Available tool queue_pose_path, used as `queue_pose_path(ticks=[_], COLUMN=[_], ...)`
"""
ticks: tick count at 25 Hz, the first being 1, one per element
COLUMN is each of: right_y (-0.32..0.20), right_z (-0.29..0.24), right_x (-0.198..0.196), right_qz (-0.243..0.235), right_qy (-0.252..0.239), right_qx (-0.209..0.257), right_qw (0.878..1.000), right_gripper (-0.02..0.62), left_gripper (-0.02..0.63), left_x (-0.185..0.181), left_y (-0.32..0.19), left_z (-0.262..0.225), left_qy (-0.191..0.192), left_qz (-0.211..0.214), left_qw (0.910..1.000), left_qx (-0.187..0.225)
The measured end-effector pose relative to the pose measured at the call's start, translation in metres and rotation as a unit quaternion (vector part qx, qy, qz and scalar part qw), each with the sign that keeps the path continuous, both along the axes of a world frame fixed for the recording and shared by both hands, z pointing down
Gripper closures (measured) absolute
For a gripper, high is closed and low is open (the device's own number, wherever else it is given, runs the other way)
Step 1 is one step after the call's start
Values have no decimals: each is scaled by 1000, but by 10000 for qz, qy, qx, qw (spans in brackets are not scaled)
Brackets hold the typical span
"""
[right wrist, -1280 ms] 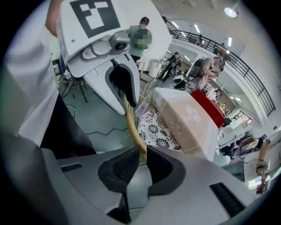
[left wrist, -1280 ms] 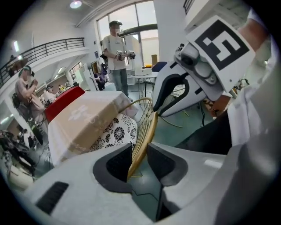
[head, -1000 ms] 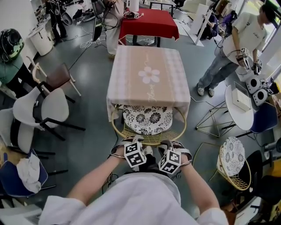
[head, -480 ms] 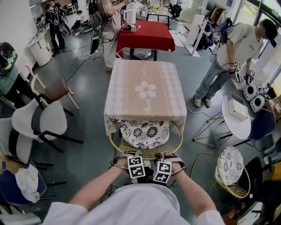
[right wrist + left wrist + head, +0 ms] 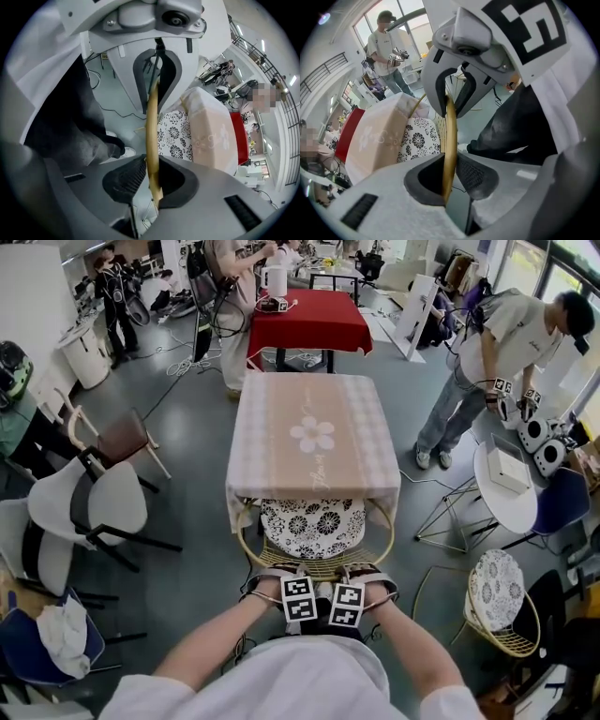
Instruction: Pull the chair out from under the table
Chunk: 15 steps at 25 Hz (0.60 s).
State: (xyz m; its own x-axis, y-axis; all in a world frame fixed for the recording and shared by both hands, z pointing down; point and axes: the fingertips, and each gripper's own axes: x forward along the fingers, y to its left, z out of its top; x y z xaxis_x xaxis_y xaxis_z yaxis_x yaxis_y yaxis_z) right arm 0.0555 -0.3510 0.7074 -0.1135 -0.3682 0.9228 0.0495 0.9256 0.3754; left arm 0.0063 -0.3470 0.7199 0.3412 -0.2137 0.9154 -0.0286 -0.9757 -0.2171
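Note:
The wire chair (image 5: 312,527), gold with a black-and-white flowered cushion, is tucked under the table (image 5: 314,432) with its pink checked cloth. Its curved back rim (image 5: 319,569) faces me. My left gripper (image 5: 300,576) and right gripper (image 5: 344,577) sit side by side on that rim. In the left gripper view the rim (image 5: 450,136) runs between the closing jaws of the left gripper (image 5: 449,180), pads against it. The right gripper view shows the rim (image 5: 152,126) likewise caught in the closing right gripper (image 5: 152,180).
White and brown chairs (image 5: 89,502) stand at the left. A second wire chair (image 5: 502,601) and a round white table (image 5: 511,479) are at the right. A person (image 5: 487,362) stands at the far right; a red-clothed table (image 5: 309,320) lies beyond.
Both grippers have drawn closer together and sunk onto the chair's back rim. Their marker cubes, tilted apart before, now stand side by side.

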Motion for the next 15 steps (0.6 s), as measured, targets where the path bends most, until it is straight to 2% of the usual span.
queue_pose_path(ticks=[6,15], right_y=[-1,15], right_z=[-1,1], right_x=[-1,-3], right_qz=[101,157], right_qy=[46,66], right_qx=[82,-31], right_qw=[9999,9999], right_gripper=[531,535], left_gripper=[532,532], left_x=[-2,-3], left_y=[1,12], left_z=[-1,2], left_qy=[-95,-181], left_qz=[-25,101], left_qw=[9999,9998], left_qx=[-51,-42])
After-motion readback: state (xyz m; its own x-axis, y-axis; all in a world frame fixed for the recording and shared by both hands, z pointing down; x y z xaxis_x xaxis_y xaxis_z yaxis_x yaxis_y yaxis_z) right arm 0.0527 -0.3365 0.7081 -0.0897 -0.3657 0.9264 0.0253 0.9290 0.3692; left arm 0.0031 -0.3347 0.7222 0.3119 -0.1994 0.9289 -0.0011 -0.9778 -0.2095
